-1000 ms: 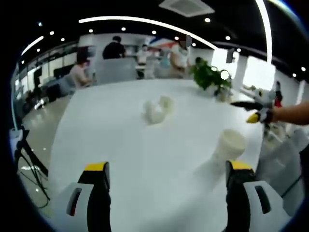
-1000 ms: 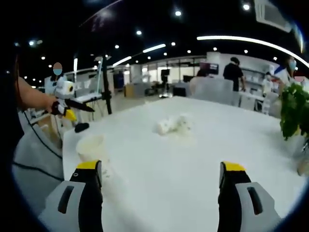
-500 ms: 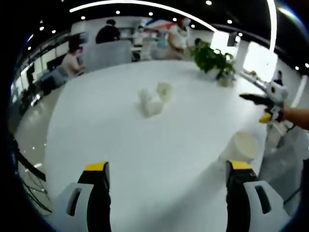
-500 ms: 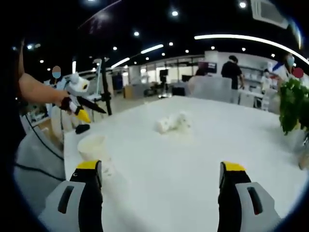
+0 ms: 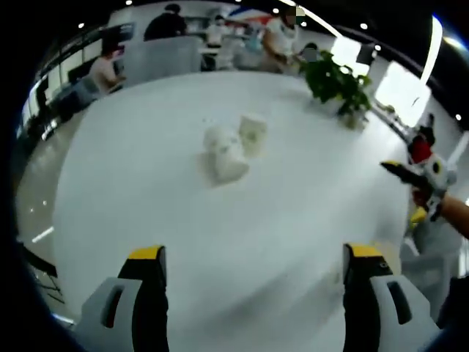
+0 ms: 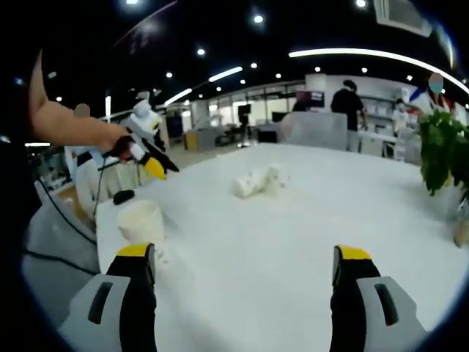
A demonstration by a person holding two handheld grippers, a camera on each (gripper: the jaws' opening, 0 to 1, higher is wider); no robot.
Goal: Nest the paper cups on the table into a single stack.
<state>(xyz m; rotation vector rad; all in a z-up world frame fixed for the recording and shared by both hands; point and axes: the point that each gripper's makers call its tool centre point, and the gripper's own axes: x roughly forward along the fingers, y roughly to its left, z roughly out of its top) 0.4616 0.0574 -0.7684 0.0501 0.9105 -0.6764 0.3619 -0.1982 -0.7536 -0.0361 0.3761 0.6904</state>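
While both grippers hover with jaws spread and empty, the white table [image 5: 132,191] extends ahead of them. Left gripper [image 5: 249,293]: paper cups [image 5: 231,150] cluster well beyond the jaws. Right gripper [image 6: 245,290]: a single cup [image 6: 141,221] stands just beyond the left jaw.

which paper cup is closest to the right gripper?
The lone upright cup near the table edge, just beyond the right gripper's left-hand finger. The other cups sit clustered together much farther out, mid-table.
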